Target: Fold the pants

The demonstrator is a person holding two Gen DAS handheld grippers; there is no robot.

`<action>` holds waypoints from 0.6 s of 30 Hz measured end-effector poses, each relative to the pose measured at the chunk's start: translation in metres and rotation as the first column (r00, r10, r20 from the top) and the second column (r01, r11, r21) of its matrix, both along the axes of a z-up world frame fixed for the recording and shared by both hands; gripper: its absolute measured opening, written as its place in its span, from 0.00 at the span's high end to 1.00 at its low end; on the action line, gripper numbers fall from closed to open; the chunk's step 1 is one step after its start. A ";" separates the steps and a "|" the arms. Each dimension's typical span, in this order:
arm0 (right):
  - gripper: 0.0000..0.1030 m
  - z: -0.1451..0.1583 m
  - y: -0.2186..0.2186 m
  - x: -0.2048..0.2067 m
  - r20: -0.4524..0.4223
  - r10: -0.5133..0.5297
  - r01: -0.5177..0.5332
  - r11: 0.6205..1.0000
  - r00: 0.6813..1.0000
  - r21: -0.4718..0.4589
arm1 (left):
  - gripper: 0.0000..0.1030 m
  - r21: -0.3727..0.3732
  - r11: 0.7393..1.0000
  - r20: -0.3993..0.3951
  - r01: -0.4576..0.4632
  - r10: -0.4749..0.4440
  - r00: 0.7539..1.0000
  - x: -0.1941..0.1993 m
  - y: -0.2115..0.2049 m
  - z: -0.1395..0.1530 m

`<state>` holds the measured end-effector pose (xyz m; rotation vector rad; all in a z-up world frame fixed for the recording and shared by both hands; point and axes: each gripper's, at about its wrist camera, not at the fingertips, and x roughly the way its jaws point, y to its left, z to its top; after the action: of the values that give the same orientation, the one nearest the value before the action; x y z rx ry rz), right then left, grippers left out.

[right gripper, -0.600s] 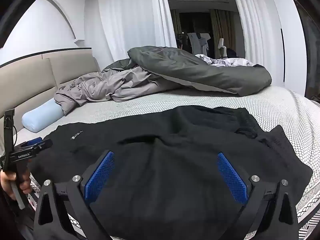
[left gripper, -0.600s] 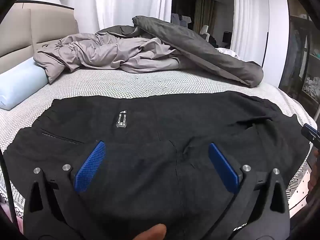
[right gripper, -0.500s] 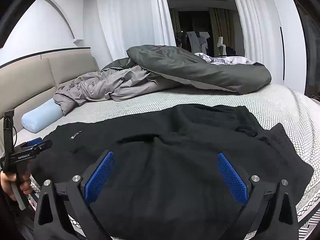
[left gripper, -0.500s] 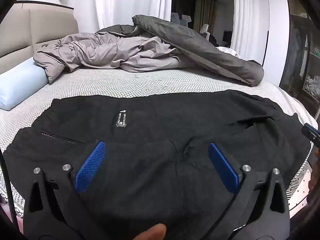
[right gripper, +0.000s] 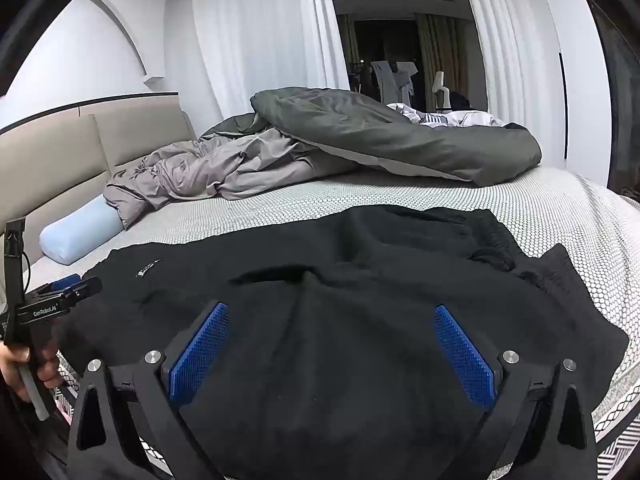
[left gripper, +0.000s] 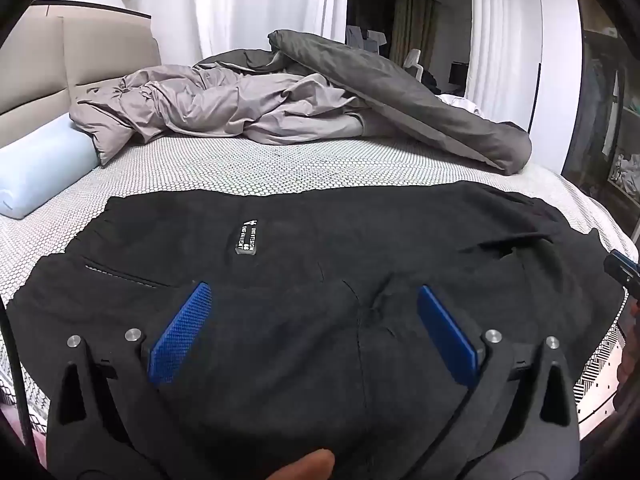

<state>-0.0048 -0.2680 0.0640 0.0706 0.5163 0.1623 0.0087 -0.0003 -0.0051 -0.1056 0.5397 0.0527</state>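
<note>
Black pants (left gripper: 320, 264) lie spread across the near part of the bed, with a small white-lettered label (left gripper: 246, 236) and a stitched pocket line on the left. In the right wrist view the same pants (right gripper: 360, 300) show a ribbed waistband bunched at the right. My left gripper (left gripper: 314, 330) hovers over the middle of the fabric, jaws wide, nothing between the blue pads (left gripper: 180, 338). My right gripper (right gripper: 332, 350) is also open above the cloth, empty. At the left edge of the right wrist view, a hand grips the left gripper (right gripper: 60, 292).
A crumpled grey duvet (left gripper: 280, 108) and a darker one (right gripper: 400, 136) lie across the far side of the bed. A pale blue bolster (left gripper: 36, 168) rests by the beige headboard (right gripper: 100, 136). The white dotted bedsheet (left gripper: 260, 164) is bare between duvet and pants. White curtains hang behind.
</note>
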 end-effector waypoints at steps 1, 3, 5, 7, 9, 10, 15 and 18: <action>0.00 0.000 0.000 0.000 0.001 -0.001 0.001 1.000 1.000 0.000 | 0.01 0.000 1.000 0.002 0.000 0.000 1.000 -0.001 0.000 0.000; 0.00 -0.001 0.000 0.001 0.001 -0.002 0.002 1.000 1.000 0.002 | 0.01 -0.001 1.000 0.003 0.000 0.000 1.000 -0.001 0.000 0.001; 0.00 -0.001 0.000 0.001 -0.003 0.000 0.000 1.000 1.000 0.004 | 0.01 0.001 1.000 0.002 -0.002 0.002 1.000 -0.002 0.000 0.001; 0.00 -0.001 0.000 0.000 0.000 -0.001 0.001 1.000 1.000 0.001 | 0.01 0.001 1.000 0.002 -0.002 0.002 1.000 -0.002 -0.001 0.002; 0.00 -0.001 -0.001 0.001 0.001 -0.001 0.001 1.000 1.000 -0.001 | 0.01 0.001 1.000 0.002 -0.003 0.003 1.000 -0.002 -0.001 0.002; 0.00 -0.001 -0.001 0.001 0.000 -0.002 0.002 1.000 1.000 0.000 | 0.01 0.001 1.000 0.001 -0.003 0.003 1.000 -0.002 0.000 0.002; 0.00 -0.001 -0.001 0.001 0.001 -0.006 0.006 1.000 1.000 0.001 | 0.01 0.000 1.000 0.002 0.000 0.000 1.000 -0.002 0.001 0.003; 0.00 -0.001 -0.001 0.001 0.001 -0.009 0.009 1.000 1.000 0.001 | 0.01 -0.002 1.000 0.003 0.002 -0.002 1.000 -0.003 0.002 0.002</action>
<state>-0.0036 -0.2695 0.0632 0.0734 0.5146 0.1532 0.0058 0.0015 -0.0029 -0.1072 0.5366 0.0502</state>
